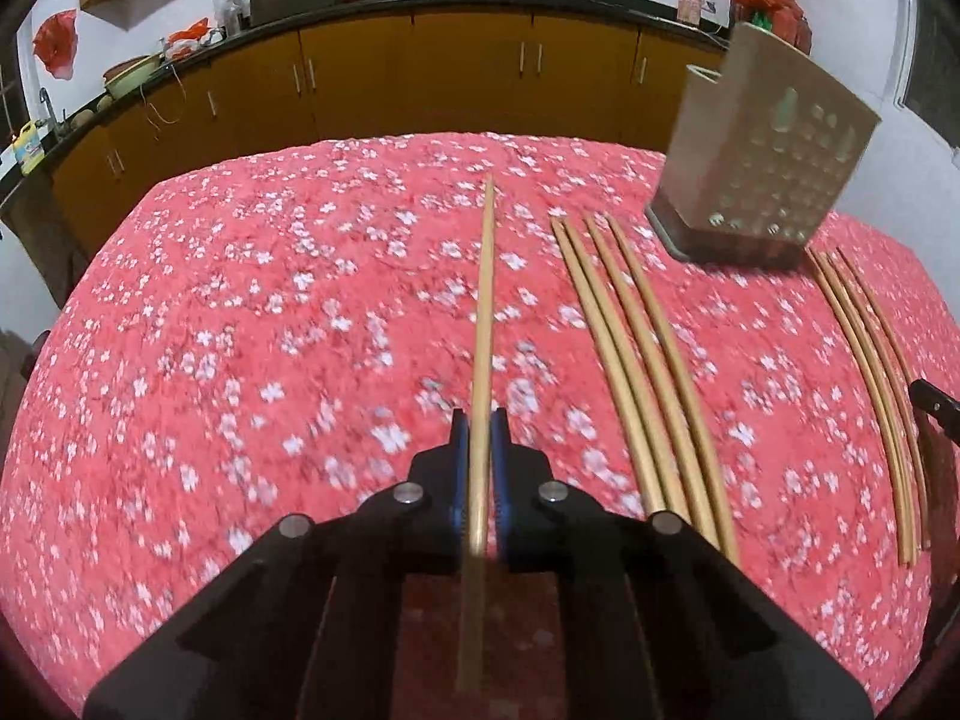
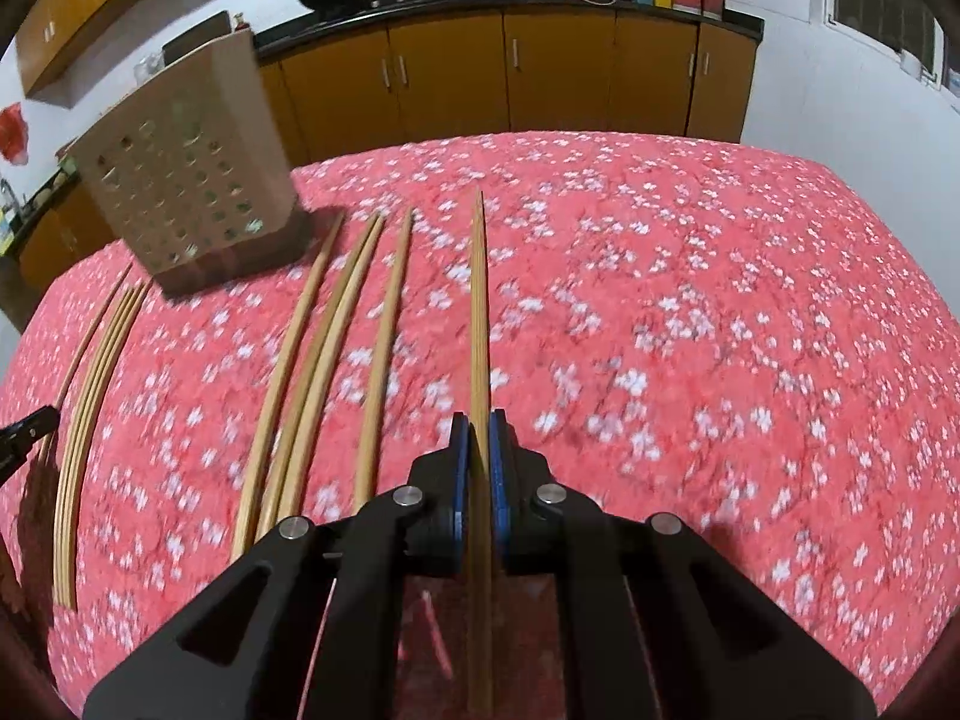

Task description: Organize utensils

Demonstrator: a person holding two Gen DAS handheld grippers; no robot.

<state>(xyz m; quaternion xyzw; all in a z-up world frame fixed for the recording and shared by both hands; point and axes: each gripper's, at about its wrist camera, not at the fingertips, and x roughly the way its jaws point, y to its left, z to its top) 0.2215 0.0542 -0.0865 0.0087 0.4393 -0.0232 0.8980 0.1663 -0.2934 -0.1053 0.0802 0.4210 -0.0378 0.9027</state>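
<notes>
Each claw is clamped on 1 chopstick: left gripper (image 1: 479, 468) on one (image 1: 485, 324), right gripper (image 2: 479, 468) on another (image 2: 478, 312), both pointing forward over the cloth (image 1: 240, 330). By my judgement little is done: about 8 chopsticks (image 1: 636, 360) remain beside the perforated holder (image 1: 762, 150).

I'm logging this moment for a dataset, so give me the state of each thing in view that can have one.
Left gripper: shut on a chopstick.
Left-held chopstick: clamped, pointing forward over the cloth.
Right gripper: shut on a chopstick.
Right-held chopstick: clamped, pointing forward.
Chopstick holder: upright on the table; contents cannot be told.
Loose chopsticks: lying flat on the tablecloth, not yet in the holder.
</notes>
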